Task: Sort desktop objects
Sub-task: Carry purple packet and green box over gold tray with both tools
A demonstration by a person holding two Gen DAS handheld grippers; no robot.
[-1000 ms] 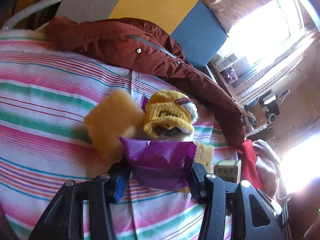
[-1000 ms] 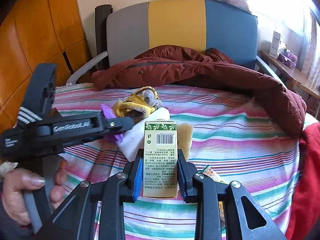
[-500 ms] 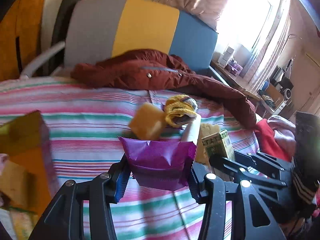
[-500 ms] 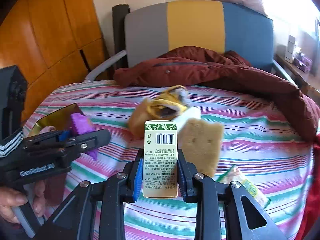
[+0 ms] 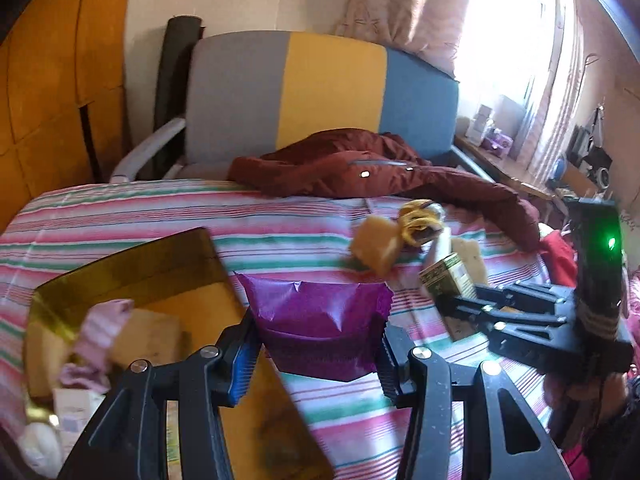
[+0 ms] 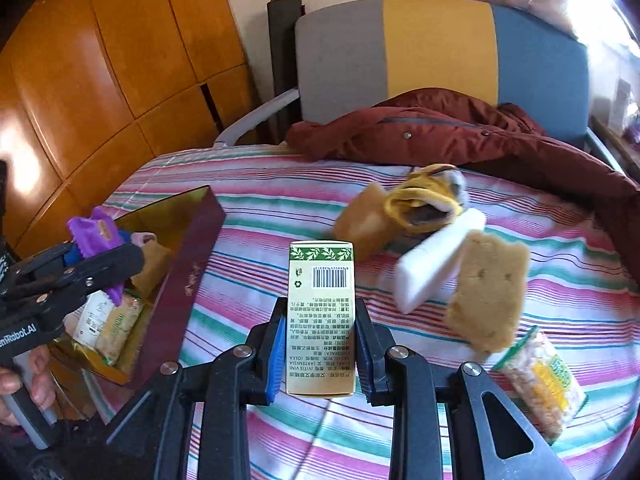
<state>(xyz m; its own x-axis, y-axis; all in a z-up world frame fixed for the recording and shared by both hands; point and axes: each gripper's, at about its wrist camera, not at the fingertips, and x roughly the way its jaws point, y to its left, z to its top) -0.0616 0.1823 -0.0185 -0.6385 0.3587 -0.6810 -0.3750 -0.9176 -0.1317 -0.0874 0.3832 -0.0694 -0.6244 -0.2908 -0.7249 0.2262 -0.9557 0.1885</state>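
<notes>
glossy purple foil packet [image 5: 318, 320], striped cloth cover [image 5: 280, 232].

Two handheld grippers, the left gripper [image 5: 318, 354] and the right gripper [image 6: 320, 354], each carry one item: one purple packet [image 5: 320, 320] and one green-and-gold carton [image 6: 321, 316]. On the striped counter [image 6: 280, 216] lie two brown sponges [image 6: 486, 288] in the open, one white block [image 6: 438, 266], one yellow knitted piece [image 6: 430, 196], one snack packet [image 6: 540, 376] and one dark red jacket [image 6: 460, 132]. One gold-lined box [image 6: 188, 264] holds several more items, too jumbled to count.
</notes>
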